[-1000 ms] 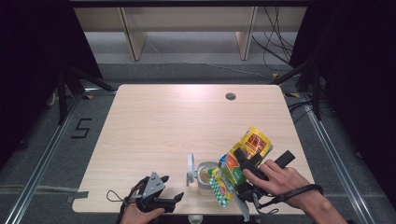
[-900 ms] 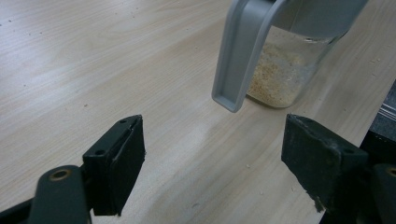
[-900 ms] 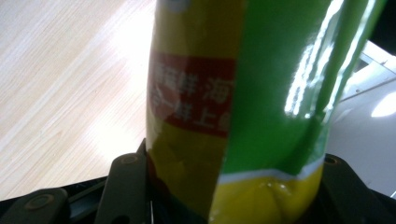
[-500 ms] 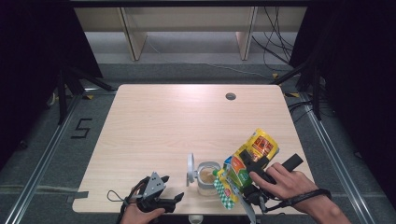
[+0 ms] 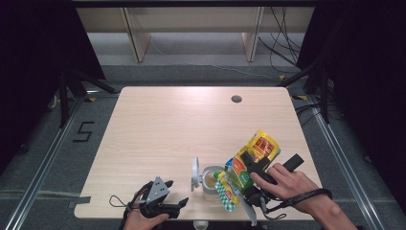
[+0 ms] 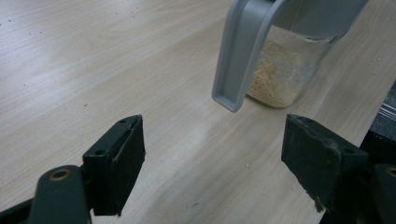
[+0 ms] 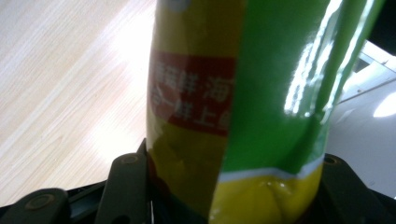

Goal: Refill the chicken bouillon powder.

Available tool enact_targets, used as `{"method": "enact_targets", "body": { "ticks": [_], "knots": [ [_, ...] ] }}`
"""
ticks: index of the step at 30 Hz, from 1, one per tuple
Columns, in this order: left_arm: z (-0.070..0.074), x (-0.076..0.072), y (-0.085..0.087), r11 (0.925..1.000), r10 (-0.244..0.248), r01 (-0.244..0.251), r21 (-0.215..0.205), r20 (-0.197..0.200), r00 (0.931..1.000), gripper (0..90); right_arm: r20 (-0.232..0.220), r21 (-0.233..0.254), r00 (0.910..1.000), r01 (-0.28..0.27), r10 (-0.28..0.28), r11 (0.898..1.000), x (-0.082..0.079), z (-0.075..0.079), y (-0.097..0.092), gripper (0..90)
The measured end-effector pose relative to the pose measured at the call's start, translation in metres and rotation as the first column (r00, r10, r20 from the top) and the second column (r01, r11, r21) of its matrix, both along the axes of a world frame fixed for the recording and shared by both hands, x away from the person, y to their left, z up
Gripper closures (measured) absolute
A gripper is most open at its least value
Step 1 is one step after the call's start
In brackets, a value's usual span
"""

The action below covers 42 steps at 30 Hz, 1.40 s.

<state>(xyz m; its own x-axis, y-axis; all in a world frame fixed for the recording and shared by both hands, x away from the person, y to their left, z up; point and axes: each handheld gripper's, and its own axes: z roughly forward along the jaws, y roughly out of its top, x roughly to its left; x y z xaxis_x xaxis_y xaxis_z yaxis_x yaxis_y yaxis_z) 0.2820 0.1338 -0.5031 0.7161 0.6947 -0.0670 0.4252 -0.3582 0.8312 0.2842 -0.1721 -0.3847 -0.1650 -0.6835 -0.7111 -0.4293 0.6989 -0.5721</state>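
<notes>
Seen from the high view, the right gripper (image 5: 235, 179) clamps a yellow-and-green bag (image 5: 251, 160) tilted over a glass jar (image 5: 209, 180) just beside its jaws, while the left gripper (image 5: 178, 205) rests at the table's (image 5: 172, 124) near edge, apart from the jar.

In the left gripper view, the jaws stand wide and bare, the grain-filled jar ahead between them, its grey lid (image 6: 238, 51) swung up.

In the right gripper view, the bag (image 7: 243, 107) sits pinched between both jaws, rising straight up from them.
</notes>
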Motion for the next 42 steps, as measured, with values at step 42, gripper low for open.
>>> {"method": "enact_targets", "body": {
  "ticks": [42],
  "knots": [
    [0.000, 0.000, -0.001, 1.0000, 0.001, -0.001, -0.006, 0.000, 1.0000, 21.3, -0.019, 0.064, 0.9994, 0.030, -0.028, 0.998, -0.014, -0.004, -0.010, 52.9]
  ]
}}
